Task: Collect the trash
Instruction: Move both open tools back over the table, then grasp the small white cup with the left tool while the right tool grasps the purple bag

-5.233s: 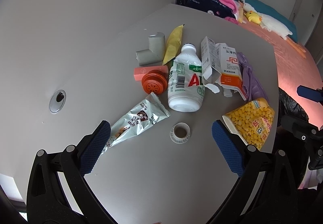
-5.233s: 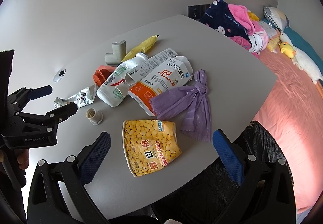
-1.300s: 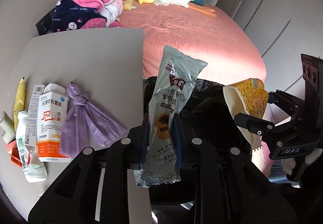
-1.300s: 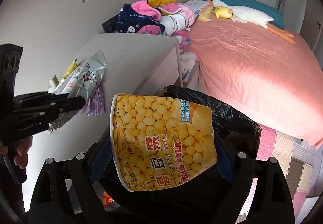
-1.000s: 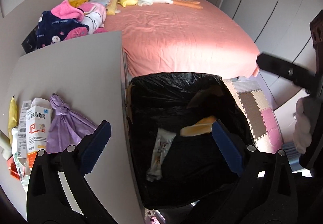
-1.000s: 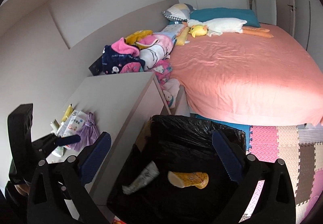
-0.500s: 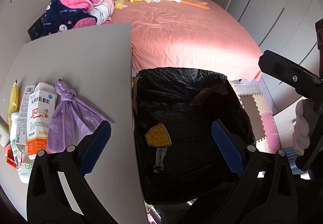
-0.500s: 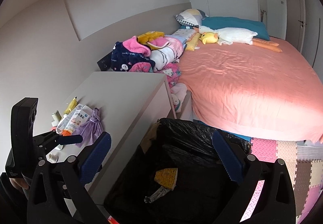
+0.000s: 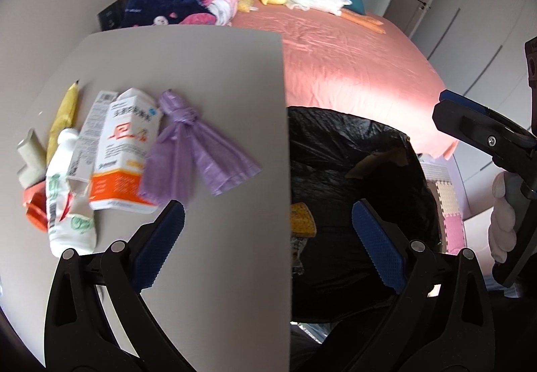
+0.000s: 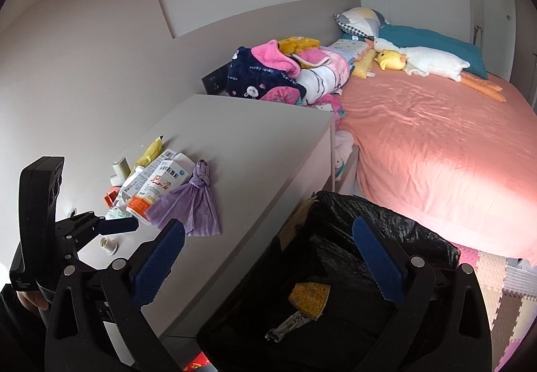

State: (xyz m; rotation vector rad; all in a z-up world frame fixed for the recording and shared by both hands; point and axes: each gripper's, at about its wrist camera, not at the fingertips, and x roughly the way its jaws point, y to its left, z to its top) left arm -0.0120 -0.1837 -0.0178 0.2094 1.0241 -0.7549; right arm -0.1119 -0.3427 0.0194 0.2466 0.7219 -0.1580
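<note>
Both grippers are open and empty. My left gripper (image 9: 268, 239) hovers over the table's right edge, half above the black-lined bin (image 9: 355, 150). My right gripper (image 10: 268, 252) is above the bin (image 10: 386, 231). Inside the bin lie the yellow snack bag (image 10: 310, 299) and the silver wrapper (image 10: 285, 326). On the grey table (image 9: 188, 53) lie a purple bag (image 9: 194, 153), an orange-and-white carton (image 9: 124, 150), a white bottle (image 9: 63, 200), a yellow wrapper (image 9: 63, 113), a grey elbow piece (image 9: 28, 158) and orange items (image 9: 33, 207). A small white cap (image 10: 109, 244) shows in the right wrist view.
A pink bed (image 10: 436, 137) stands behind the bin, with piled clothes (image 10: 278, 73) and a plush duck (image 10: 419, 61). Foam floor mats (image 10: 510, 288) lie to the right. The table meets the wall at the back left.
Both grippers opened over the bin and dropped the silver wrapper and yellow snack bag in. Since then the left gripper has swung left, back toward the table; the right has risen slightly.
</note>
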